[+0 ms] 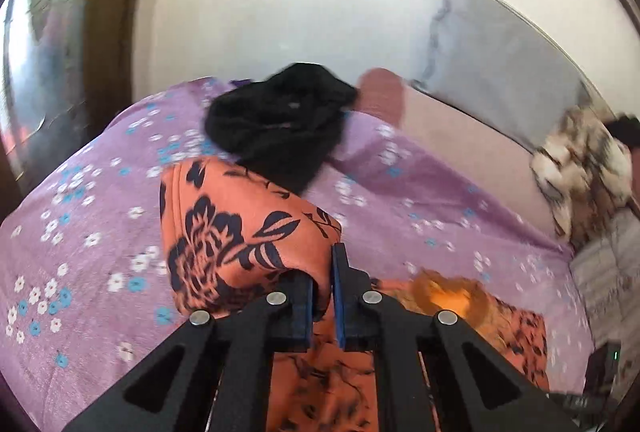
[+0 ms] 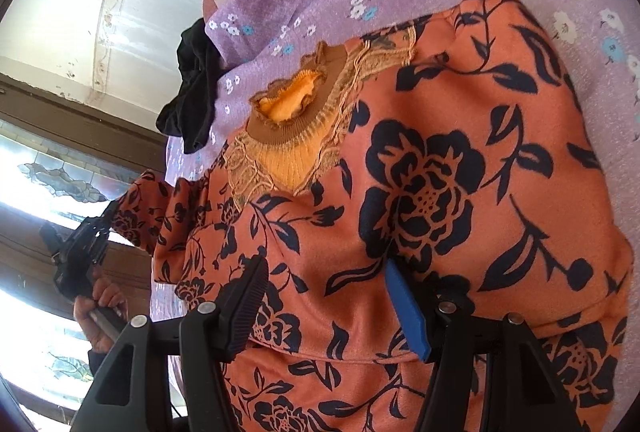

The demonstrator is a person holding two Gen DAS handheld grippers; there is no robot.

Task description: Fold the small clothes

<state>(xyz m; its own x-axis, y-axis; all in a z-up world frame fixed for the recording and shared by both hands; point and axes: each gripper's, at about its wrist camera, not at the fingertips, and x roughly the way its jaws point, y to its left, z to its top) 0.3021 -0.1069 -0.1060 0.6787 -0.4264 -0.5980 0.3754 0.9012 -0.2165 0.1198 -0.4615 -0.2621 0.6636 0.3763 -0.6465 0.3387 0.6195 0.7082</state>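
The orange top (image 2: 440,159) is a soft, velvety knit printed with big navy roses and leaves; its ribbed tan collar (image 2: 296,111), edged with lace, opens onto a brighter orange lining. It lies spread on the bed, over a lilac sheet (image 1: 80,232) strewn with small white and blue flowers.

My left gripper (image 1: 322,296) has its blue-padded jaws pinched nearly together on a fold of the top's sleeve, lifted off the sheet so the cloth drapes in a rounded hump just ahead of the fingers. In the right wrist view that sleeve stretches out to the left gripper, with my hand (image 2: 100,312) on its handle.

My right gripper (image 2: 332,296) stands about halfway open, the top's body bulging between its jaws; I cannot tell whether the pads press the cloth.

Beyond the top, a crumpled black garment (image 1: 276,123) lies at the bed's far edge near a white wall (image 1: 280,23).
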